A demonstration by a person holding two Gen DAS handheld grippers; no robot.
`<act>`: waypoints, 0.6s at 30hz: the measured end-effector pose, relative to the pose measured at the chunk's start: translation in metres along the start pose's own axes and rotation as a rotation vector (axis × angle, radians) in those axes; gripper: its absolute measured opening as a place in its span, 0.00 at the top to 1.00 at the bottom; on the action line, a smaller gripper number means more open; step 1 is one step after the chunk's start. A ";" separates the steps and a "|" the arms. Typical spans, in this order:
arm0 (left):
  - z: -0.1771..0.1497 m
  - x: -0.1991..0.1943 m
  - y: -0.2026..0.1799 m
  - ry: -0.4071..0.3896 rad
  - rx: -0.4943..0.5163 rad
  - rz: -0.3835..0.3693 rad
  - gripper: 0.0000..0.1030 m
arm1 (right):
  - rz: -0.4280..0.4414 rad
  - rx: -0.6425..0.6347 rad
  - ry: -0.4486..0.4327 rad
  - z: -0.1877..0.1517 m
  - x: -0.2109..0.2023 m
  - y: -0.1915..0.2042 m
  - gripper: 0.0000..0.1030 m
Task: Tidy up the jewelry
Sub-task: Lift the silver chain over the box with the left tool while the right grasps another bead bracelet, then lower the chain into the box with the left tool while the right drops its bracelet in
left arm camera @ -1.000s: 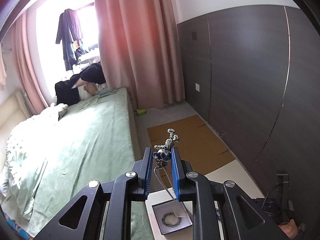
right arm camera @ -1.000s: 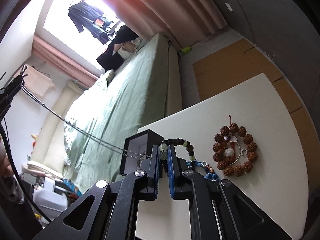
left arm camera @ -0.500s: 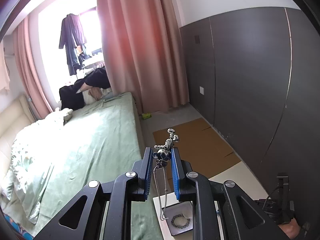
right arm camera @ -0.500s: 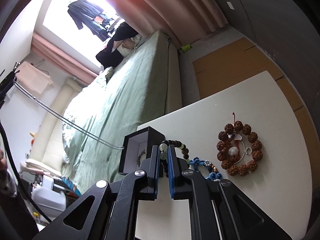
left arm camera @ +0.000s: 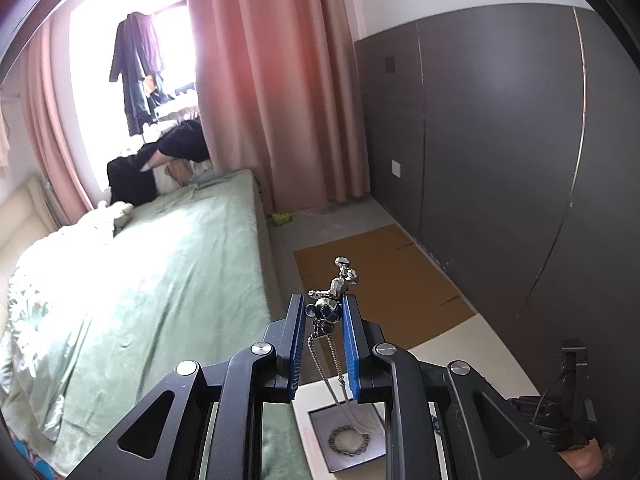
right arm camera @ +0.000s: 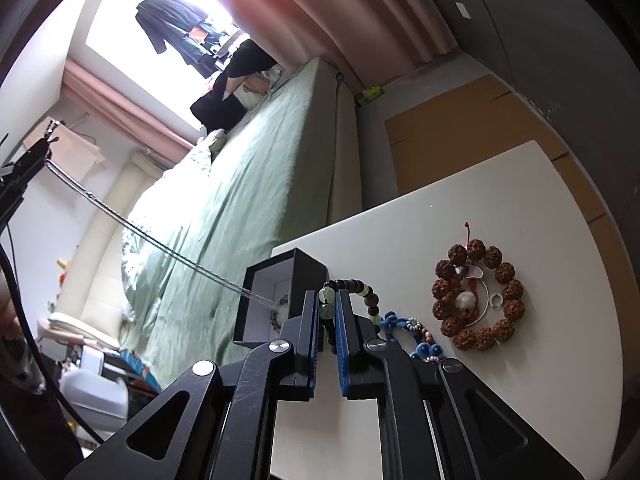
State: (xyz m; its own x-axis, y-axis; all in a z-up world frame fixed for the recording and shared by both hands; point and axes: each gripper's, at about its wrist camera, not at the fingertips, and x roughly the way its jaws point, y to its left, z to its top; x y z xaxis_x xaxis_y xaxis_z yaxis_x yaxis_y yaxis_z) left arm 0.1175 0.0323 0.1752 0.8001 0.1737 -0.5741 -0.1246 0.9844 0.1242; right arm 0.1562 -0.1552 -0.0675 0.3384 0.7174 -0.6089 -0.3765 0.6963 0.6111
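Observation:
My left gripper (left arm camera: 323, 310) is shut on the metal pendant (left arm camera: 328, 308) of a silver chain necklace, held high above the table. Its chain (left arm camera: 336, 376) hangs down into an open black jewelry box (left arm camera: 348, 442) that holds a dark bead bracelet (left arm camera: 347, 438). In the right wrist view the chain (right arm camera: 160, 244) runs from the upper left down into the box (right arm camera: 280, 296). My right gripper (right arm camera: 328, 300) is shut on a dark and pale green bead bracelet (right arm camera: 356, 288) just beside the box.
On the white table (right arm camera: 500, 208) lie a brown seed-bead bracelet (right arm camera: 474, 298) with a white charm and silver rings inside it, and a blue knotted cord piece (right arm camera: 412, 336). A green bed (left arm camera: 140, 280) lies left of the table, cardboard (left arm camera: 376, 276) on the floor beyond it.
The chain's lower end swung out of the box half a second ago and now hangs into it again. My right gripper with the bead bracelet has hardly moved.

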 end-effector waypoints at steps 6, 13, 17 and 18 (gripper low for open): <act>-0.026 0.037 -0.009 0.061 -0.039 -0.047 0.82 | -0.007 0.004 -0.001 0.000 -0.001 -0.003 0.90; -0.072 0.079 -0.010 0.156 -0.084 -0.075 0.82 | -0.010 0.008 -0.003 0.001 -0.001 -0.006 0.90; -0.104 0.107 -0.010 0.230 -0.114 -0.100 0.82 | -0.010 0.014 -0.004 0.002 -0.002 -0.008 0.90; -0.110 0.112 -0.011 0.241 -0.118 -0.106 0.82 | -0.010 0.014 -0.004 0.002 -0.002 -0.008 0.90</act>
State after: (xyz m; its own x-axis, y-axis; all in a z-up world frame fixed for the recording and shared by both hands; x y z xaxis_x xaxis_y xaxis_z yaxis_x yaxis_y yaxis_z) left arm 0.1436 0.0435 0.0203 0.6515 0.0573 -0.7565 -0.1260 0.9915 -0.0334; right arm 0.1603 -0.1626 -0.0705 0.3458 0.7106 -0.6128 -0.3613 0.7036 0.6119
